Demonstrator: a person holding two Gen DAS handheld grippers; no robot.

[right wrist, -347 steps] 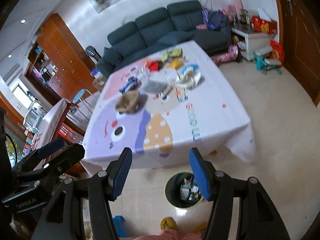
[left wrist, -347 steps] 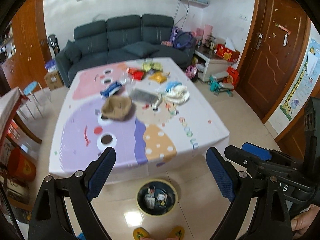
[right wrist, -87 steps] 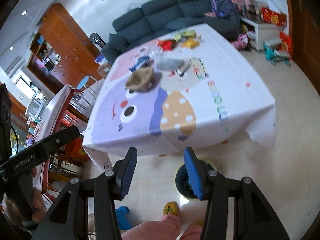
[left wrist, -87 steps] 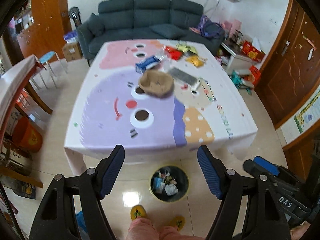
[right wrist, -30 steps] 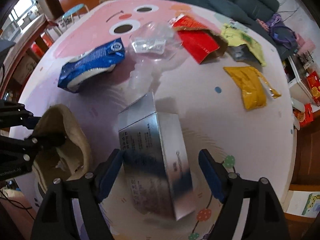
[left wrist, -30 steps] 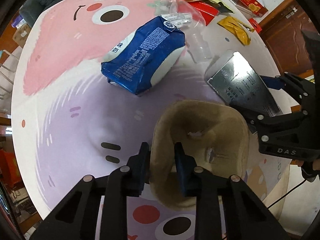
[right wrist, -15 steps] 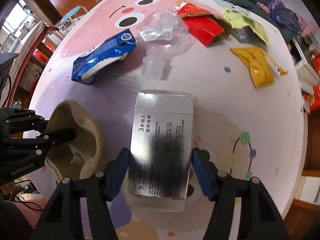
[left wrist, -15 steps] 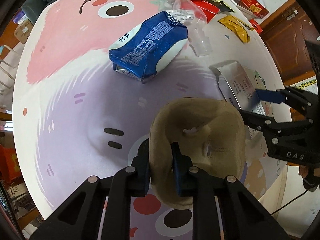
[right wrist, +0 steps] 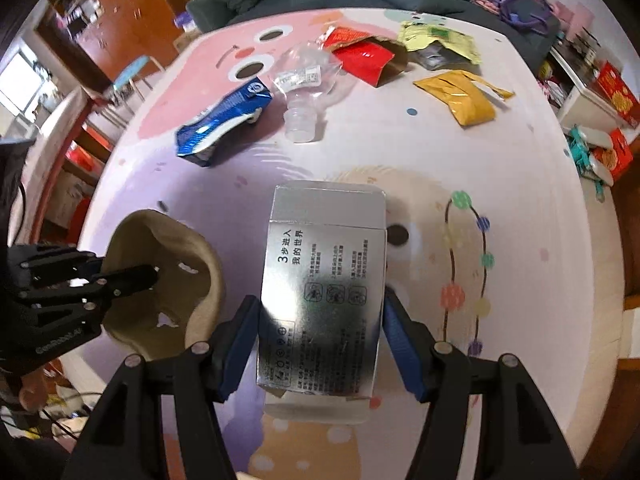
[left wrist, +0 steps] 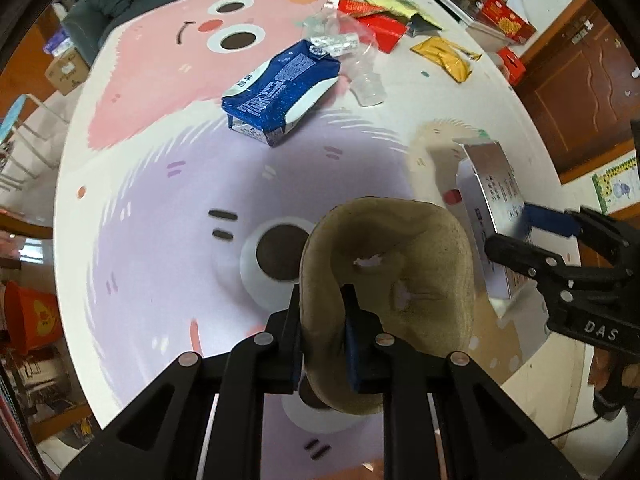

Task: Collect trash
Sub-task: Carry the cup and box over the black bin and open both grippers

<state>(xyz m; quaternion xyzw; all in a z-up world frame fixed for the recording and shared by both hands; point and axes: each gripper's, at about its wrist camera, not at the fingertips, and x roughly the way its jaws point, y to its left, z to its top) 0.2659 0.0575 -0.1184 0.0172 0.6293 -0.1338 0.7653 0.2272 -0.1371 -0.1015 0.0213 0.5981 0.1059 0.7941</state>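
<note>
1. Two pieces of trash were in my grip at once: my left gripper [left wrist: 322, 330] had its jaws pressed nearly together on the rim of the brown paper-pulp bowl [left wrist: 404, 280], and my right gripper [right wrist: 320, 340], whose jaws had just been closing, clamped the silver cardboard box [right wrist: 324, 288] across its width, pads on both long sides.
2. Both pieces looked clear of the cartoon tablecloth [left wrist: 160, 240], so I judged the step to be the carry toward the bin, which showed in neither view. The next move called for a steady swing off the table's edge, then spreading the jaws over the bin.
3. Farther out lay what was left to collect: a blue milk carton [left wrist: 280, 88], a crushed clear plastic bottle [right wrist: 308, 80] just beside it, a red wrapper [right wrist: 364, 58], a yellow-green wrapper [right wrist: 440, 38] and a gold sachet [right wrist: 468, 100].
4. Nothing blocked the path; the risk I saw was the bowl and box bumping each other, held so close.
</note>
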